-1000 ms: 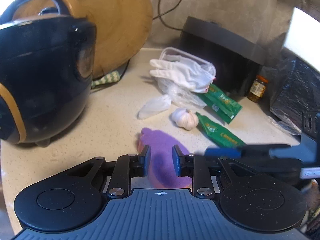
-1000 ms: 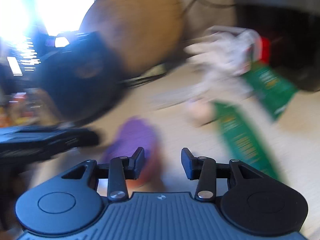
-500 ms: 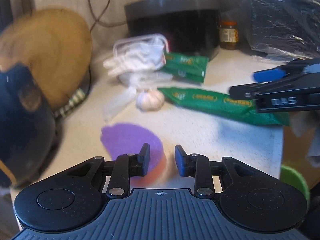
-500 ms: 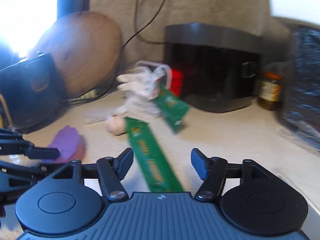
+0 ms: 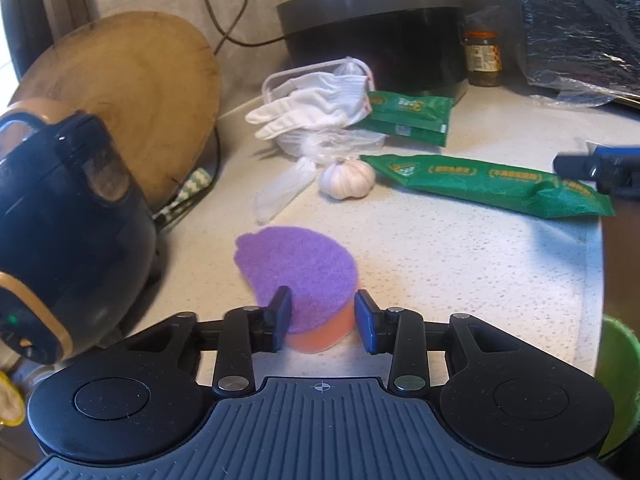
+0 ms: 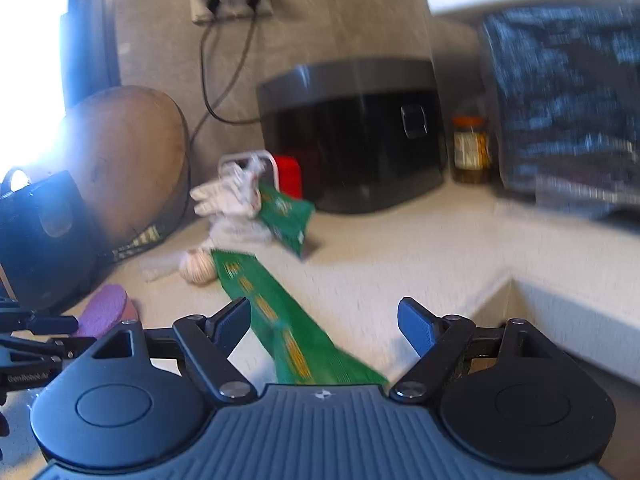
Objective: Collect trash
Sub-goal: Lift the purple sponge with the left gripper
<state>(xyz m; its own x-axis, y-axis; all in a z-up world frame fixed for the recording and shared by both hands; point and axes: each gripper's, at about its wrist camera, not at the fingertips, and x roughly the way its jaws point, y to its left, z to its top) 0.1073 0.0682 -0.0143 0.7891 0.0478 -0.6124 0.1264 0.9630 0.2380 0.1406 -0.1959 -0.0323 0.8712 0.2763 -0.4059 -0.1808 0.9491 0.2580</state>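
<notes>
A sponge [image 5: 300,272] with a purple top and an orange base lies on the speckled counter [image 5: 460,260]. Its near end sits between the fingers of my left gripper [image 5: 322,316], whose jaws are opening. A long green packet [image 6: 280,312] runs under my right gripper [image 6: 324,316], whose jaws are also opening, wide apart and clear of it. In the left wrist view that packet [image 5: 492,184] lies beside a garlic bulb [image 5: 347,179]. Behind them are a second green packet [image 5: 408,114], a white glove [image 5: 312,108] on a clear plastic tub, and a crumpled clear bag [image 5: 284,190].
A black rice cooker [image 5: 60,220] stands close on the left, a round wooden board [image 5: 132,92] leaning behind it. A black appliance [image 5: 376,36], a jar [image 5: 482,58] and a plastic-wrapped black object [image 5: 580,28] line the back. The counter ends at the right, with a green bin [image 5: 616,380] below.
Both grippers' jaws have spread wider. The left view rolled and swung right, keeping the sponge between its fingers. The right gripper swung right from the sponge to over the long green packet.
</notes>
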